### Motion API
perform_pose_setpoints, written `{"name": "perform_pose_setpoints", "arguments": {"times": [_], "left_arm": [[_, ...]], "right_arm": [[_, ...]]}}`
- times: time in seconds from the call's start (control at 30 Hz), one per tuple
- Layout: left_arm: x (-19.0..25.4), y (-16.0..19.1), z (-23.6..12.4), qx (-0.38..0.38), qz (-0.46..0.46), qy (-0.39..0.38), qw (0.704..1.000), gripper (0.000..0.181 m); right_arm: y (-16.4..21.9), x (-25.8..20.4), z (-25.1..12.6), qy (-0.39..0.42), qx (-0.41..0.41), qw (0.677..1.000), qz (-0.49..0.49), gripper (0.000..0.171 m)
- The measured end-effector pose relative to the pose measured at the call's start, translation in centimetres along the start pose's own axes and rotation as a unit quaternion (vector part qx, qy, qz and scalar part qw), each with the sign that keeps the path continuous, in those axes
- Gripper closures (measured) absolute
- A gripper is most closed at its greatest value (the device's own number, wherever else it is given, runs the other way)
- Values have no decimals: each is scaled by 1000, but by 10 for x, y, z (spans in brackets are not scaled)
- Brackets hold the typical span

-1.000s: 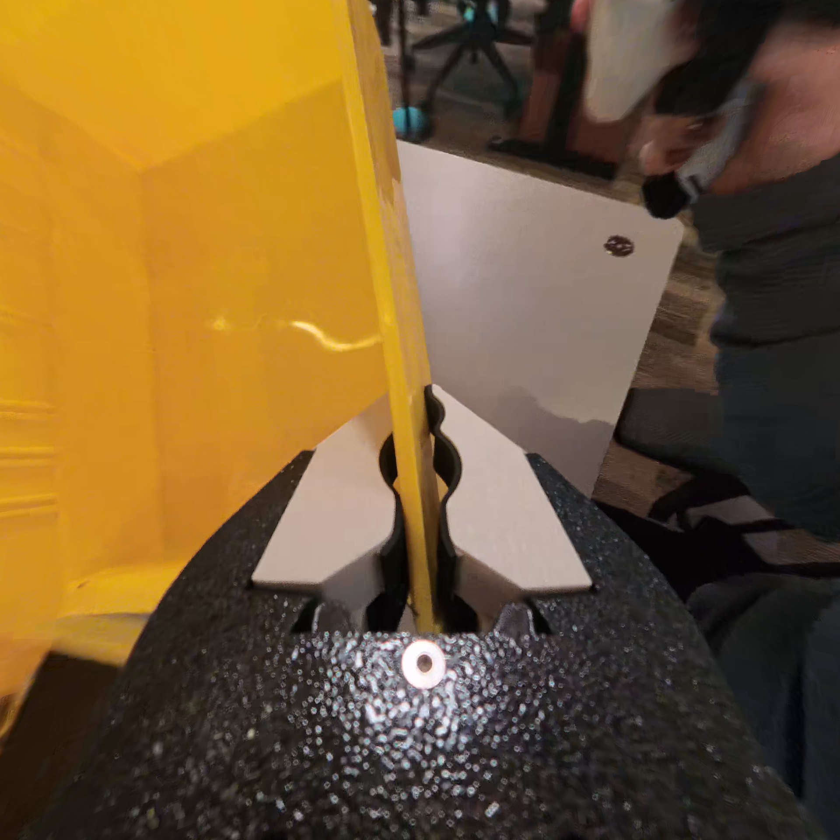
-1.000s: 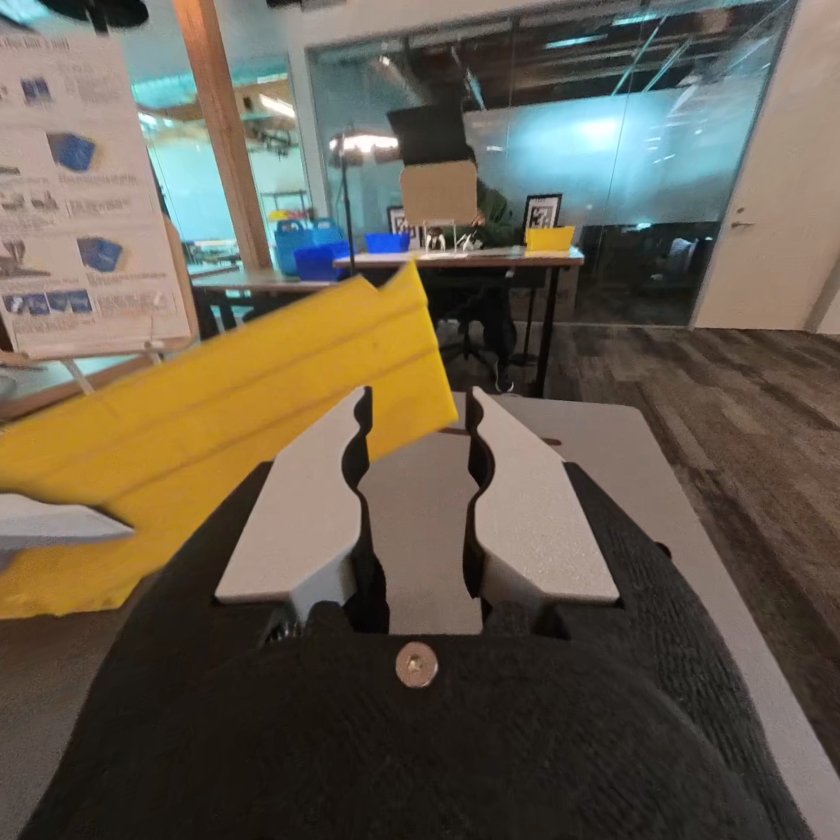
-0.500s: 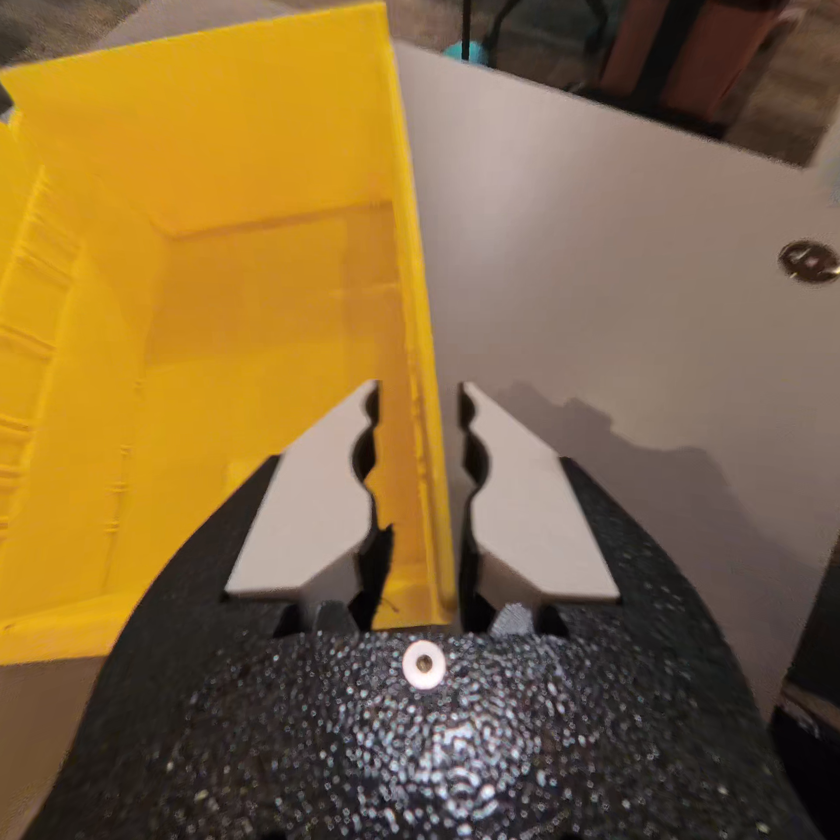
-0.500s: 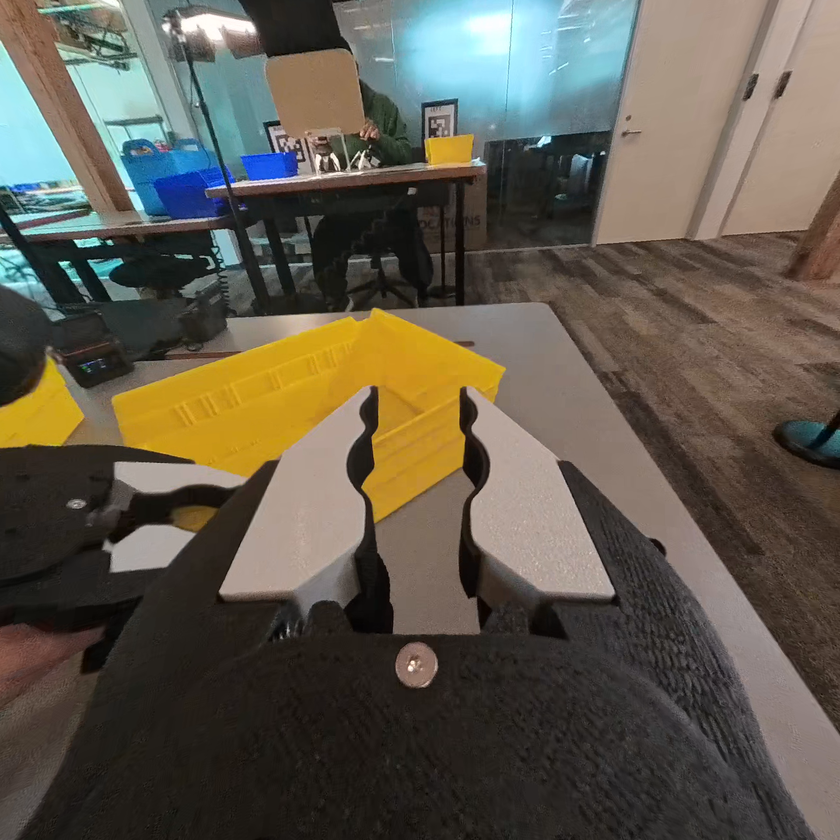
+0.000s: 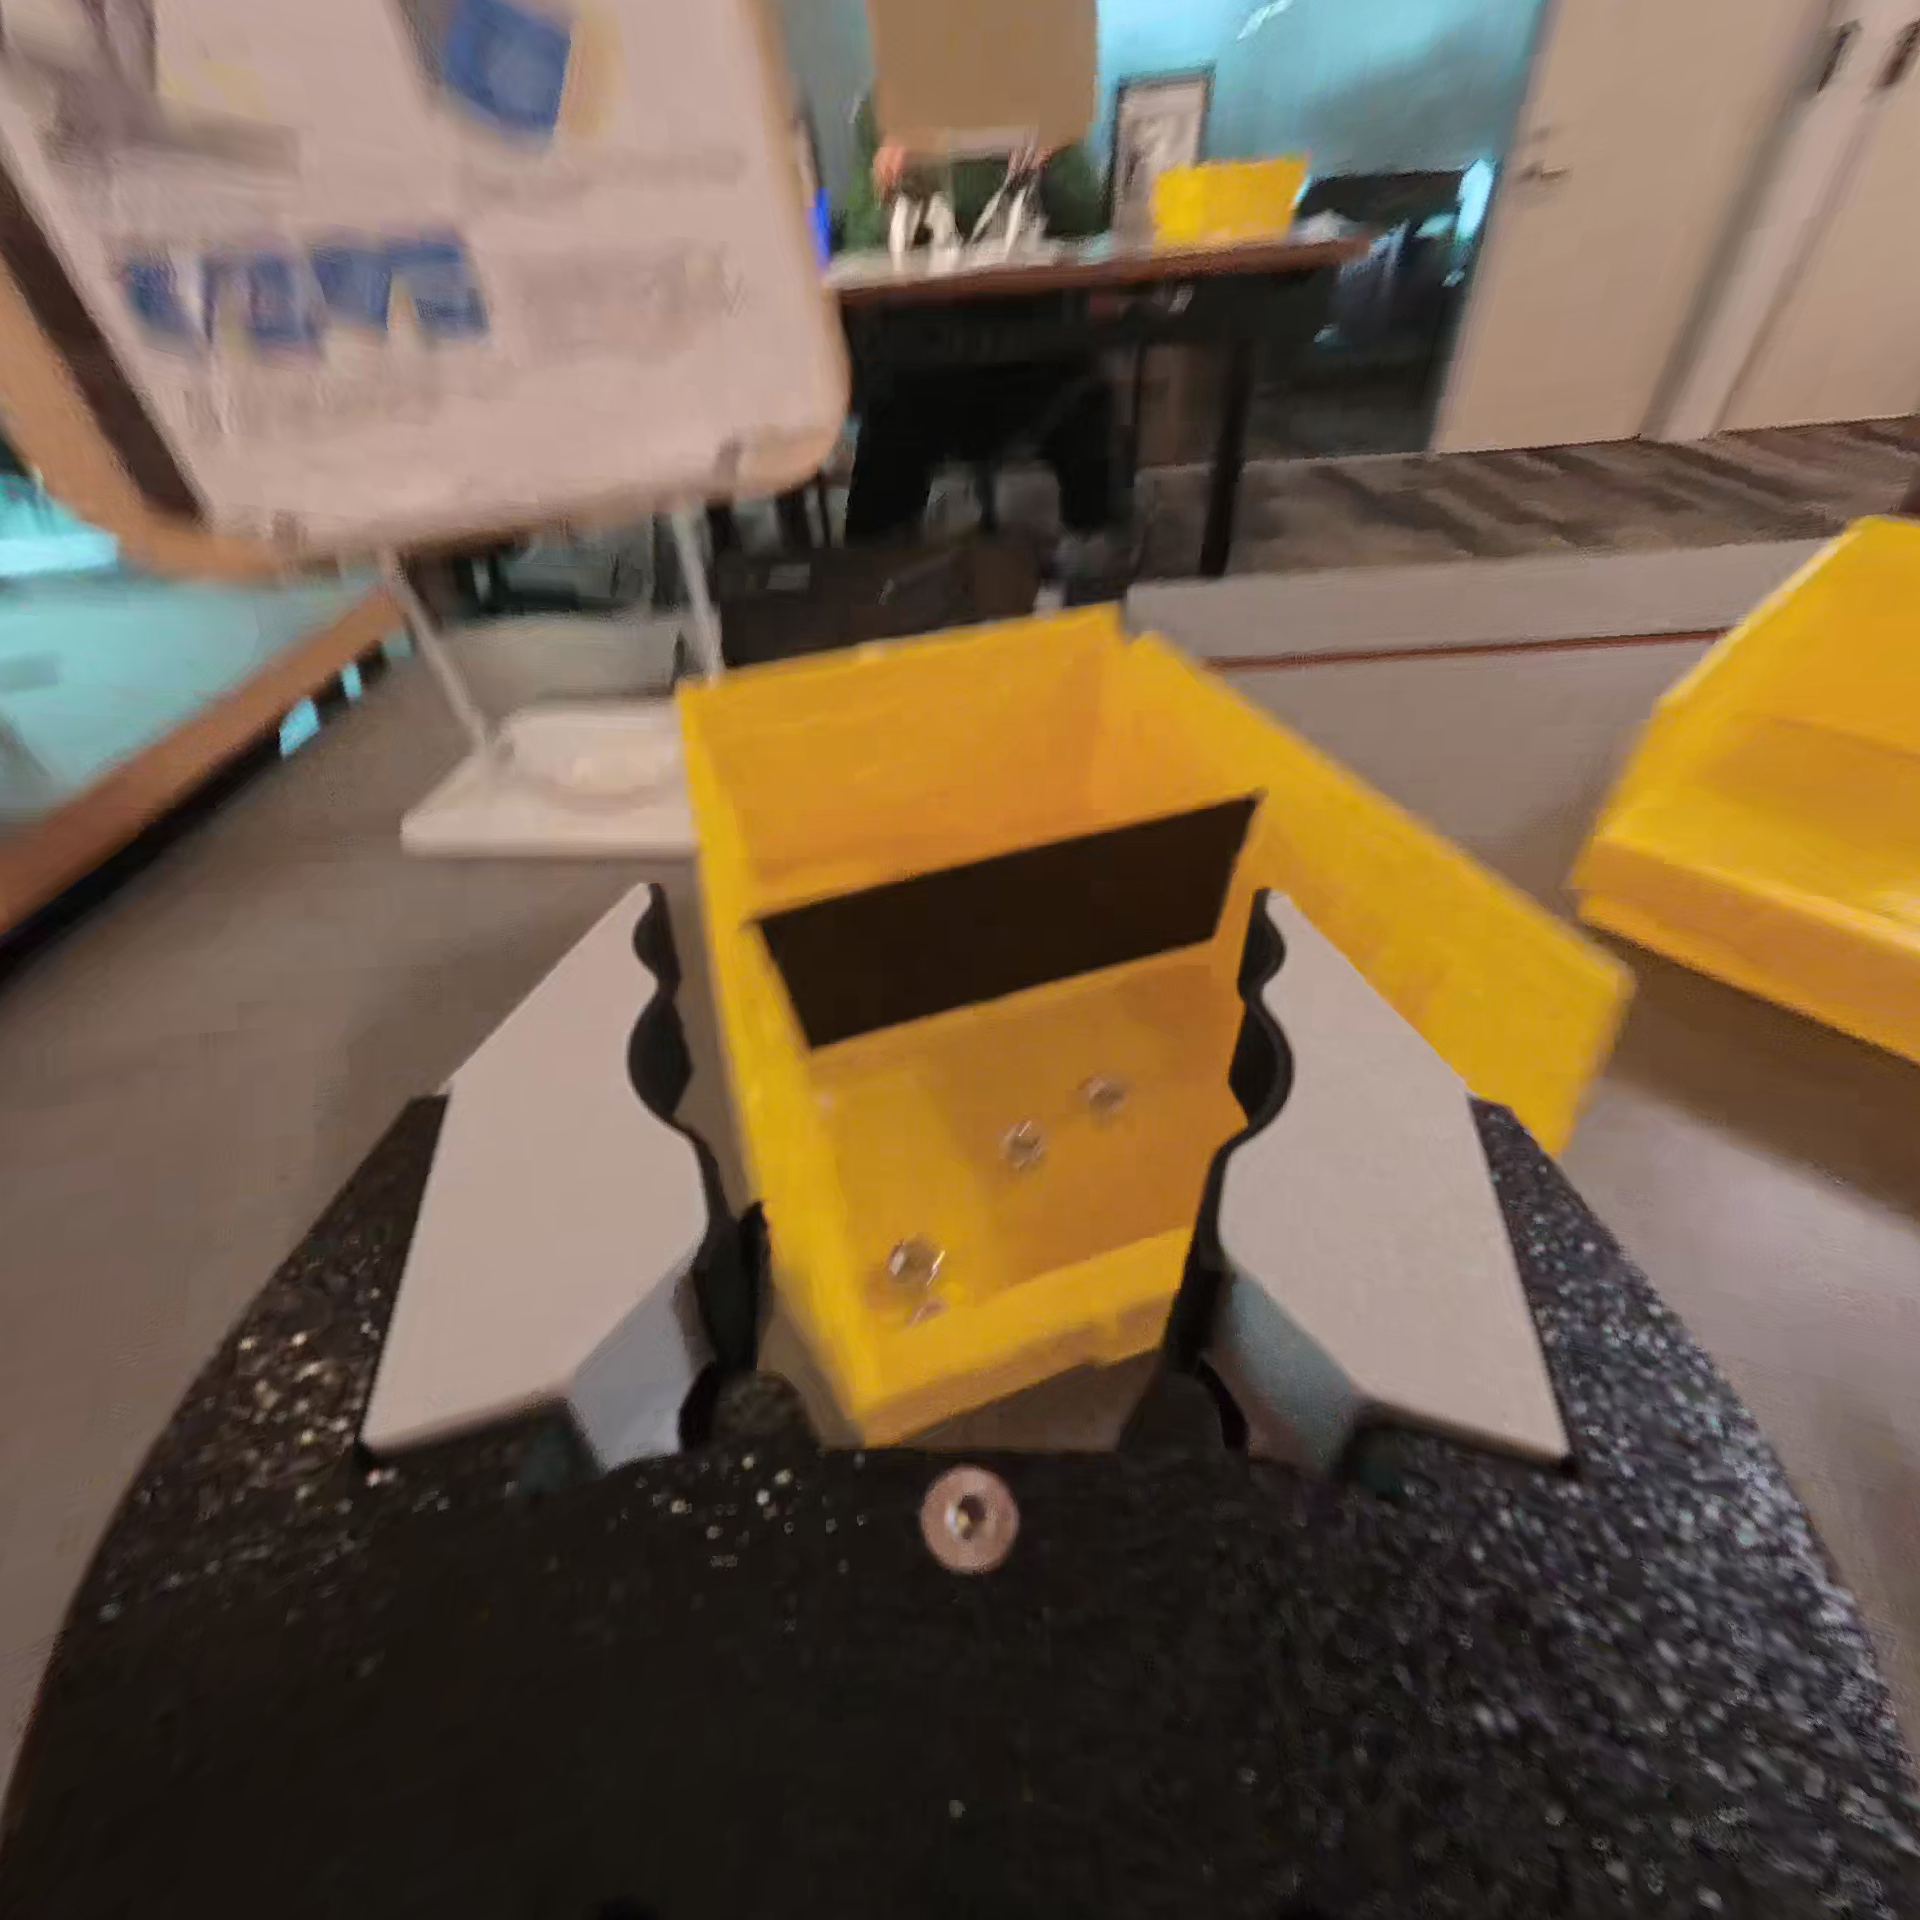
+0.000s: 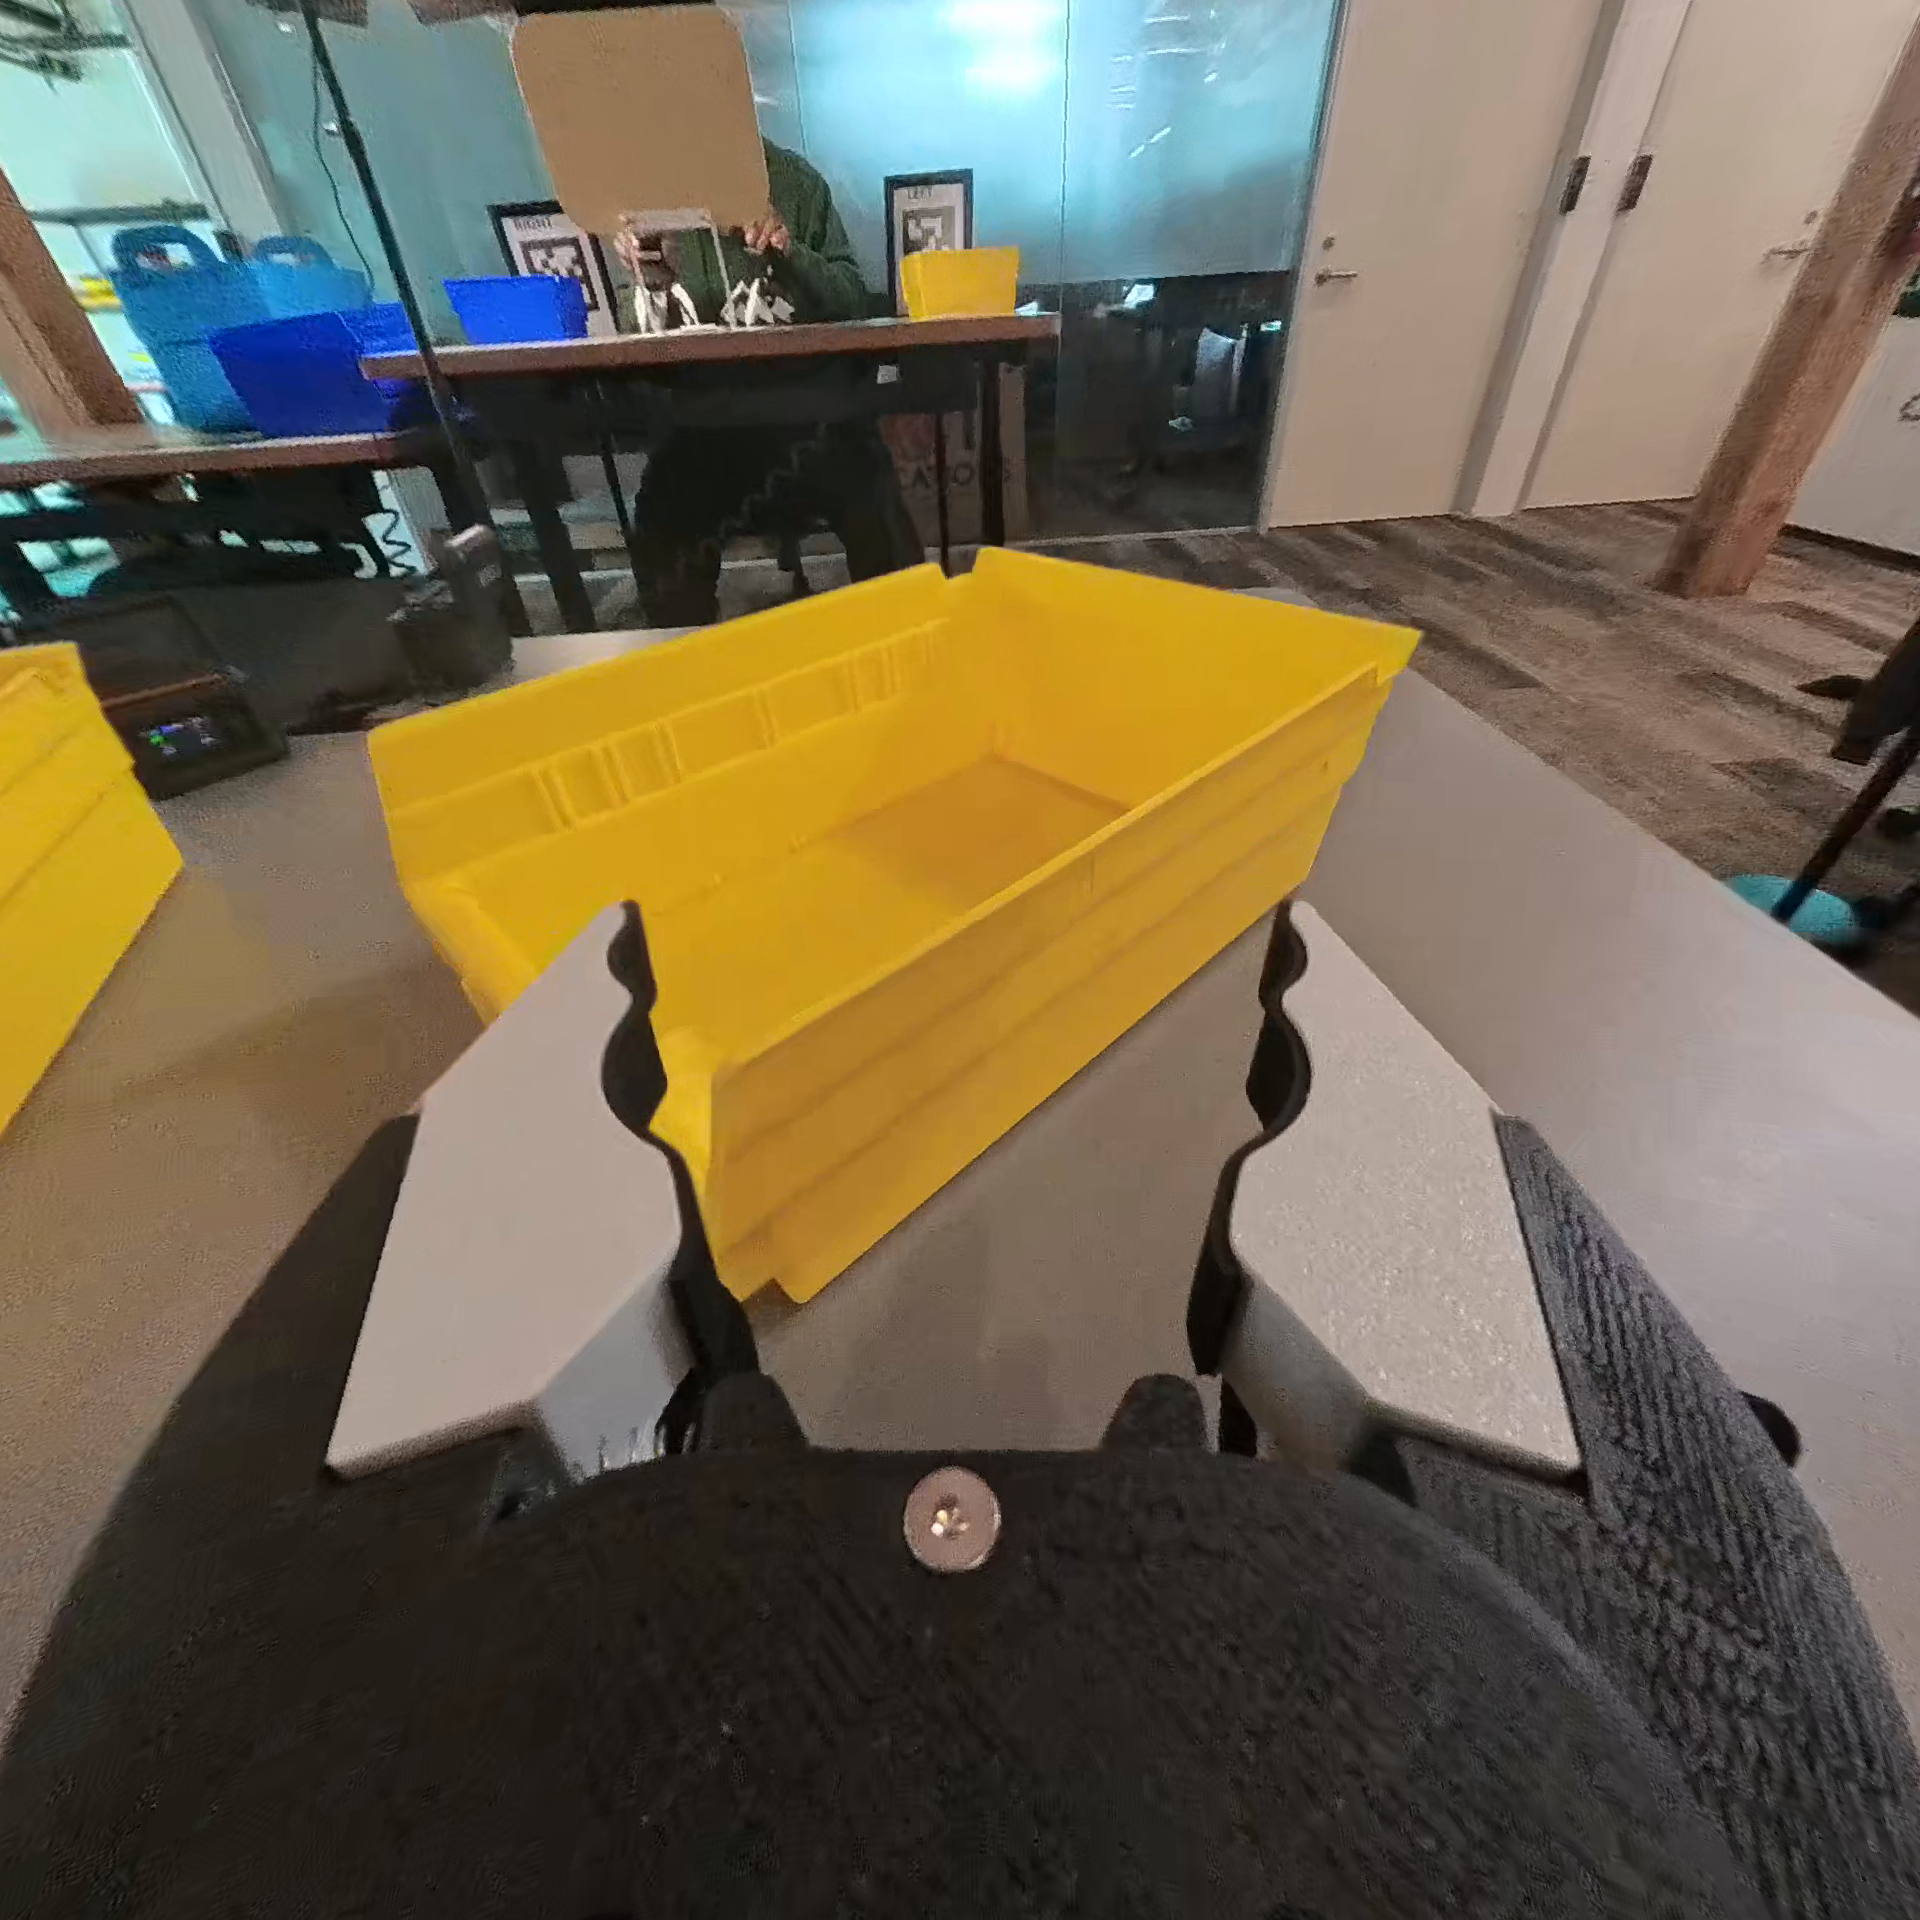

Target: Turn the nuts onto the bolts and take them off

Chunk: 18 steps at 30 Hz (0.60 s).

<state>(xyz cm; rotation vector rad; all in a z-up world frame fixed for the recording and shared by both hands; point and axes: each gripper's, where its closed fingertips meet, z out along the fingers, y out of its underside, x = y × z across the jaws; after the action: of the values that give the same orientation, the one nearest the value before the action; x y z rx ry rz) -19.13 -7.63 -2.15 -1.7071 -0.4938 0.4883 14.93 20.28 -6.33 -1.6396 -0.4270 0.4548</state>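
**Both grippers open over yellow bins**

Left gripper (image 5: 951, 1049) spread wide, holding nothing, aimed at a narrow yellow bin (image 5: 1382, 894) on the grey table (image 5: 208, 1039). Small metal nuts (image 5: 1023, 1145) lie loose on that bin's floor, in front of a black divider (image 5: 997, 920). Right gripper (image 6: 956, 1049) also wide open, empty, facing a bigger yellow bin (image 6: 935, 1039) with nothing visible inside. Bolts not visible.

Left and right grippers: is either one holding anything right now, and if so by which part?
Nothing is held. The left gripper and right gripper are both open, each hovering clear of a yellow bin.
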Motion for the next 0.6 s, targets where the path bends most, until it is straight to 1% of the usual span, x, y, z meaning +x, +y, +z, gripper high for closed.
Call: {"name": "perform_pose_setpoints", "arguments": {"times": [0.03, 0.07, 0.1, 0.17, 0.2, 0.23, 0.27, 0.3, 0.37, 0.4, 0.43, 0.47, 0.5, 0.57, 0.6], "left_arm": [[-15, 19, 3, -27, -17, -5, 999, 71], [-23, 35, 8, -49, -26, -3, 998, 71], [-24, 48, 12, -65, -30, 5, 997, 73], [-22, 65, 20, -85, -26, 14, 996, 80], [-21, 71, 23, -91, -17, 14, 996, 88], [-24, 74, 25, -95, -7, 6, 995, 97], [-30, 76, 27, -95, 3, -7, 995, 108], [-36, 78, 28, -97, 10, -19, 995, 120], [-45, 78, 29, -96, 6, -24, 995, 131], [-48, 79, 29, -96, 4, -19, 995, 144], [-50, 77, 30, -91, -2, -13, 996, 146], [-47, 76, 31, -87, -6, 6, 996, 162], [-55, 76, 33, -87, -5, -6, 996, 167], [-74, 77, 37, -96, 10, -21, 995, 177], [-85, 77, 38, -100, 13, -18, 995, 178]], "right_arm": [[5, -4, 4, 4, -9, 1000, -6, 60], [13, -7, 9, 3, -29, 1000, -7, 61], [21, -10, 14, 3, -52, 999, -6, 63], [33, -14, 19, -1, -84, 996, -23, 85], [36, -15, 20, 0, -90, 995, -35, 91], [35, -15, 19, -3, -88, 995, -49, 101], [34, -14, 17, -3, -85, 994, -62, 116], [33, -8, 15, 9, -83, 994, -73, 125], [29, 7, 11, 32, -83, 992, -85, 144], [26, 16, 8, 40, -82, 992, -88, 152], [24, 25, 7, 47, -83, 991, -94, 157], [23, 36, 6, 54, -85, 990, -98, 160], [22, 47, 7, 59, -87, 990, -99, 163], [22, 64, 10, 39, -95, 990, -95, 164], [22, 73, 11, 27, -100, 990, -93, 165]]}}
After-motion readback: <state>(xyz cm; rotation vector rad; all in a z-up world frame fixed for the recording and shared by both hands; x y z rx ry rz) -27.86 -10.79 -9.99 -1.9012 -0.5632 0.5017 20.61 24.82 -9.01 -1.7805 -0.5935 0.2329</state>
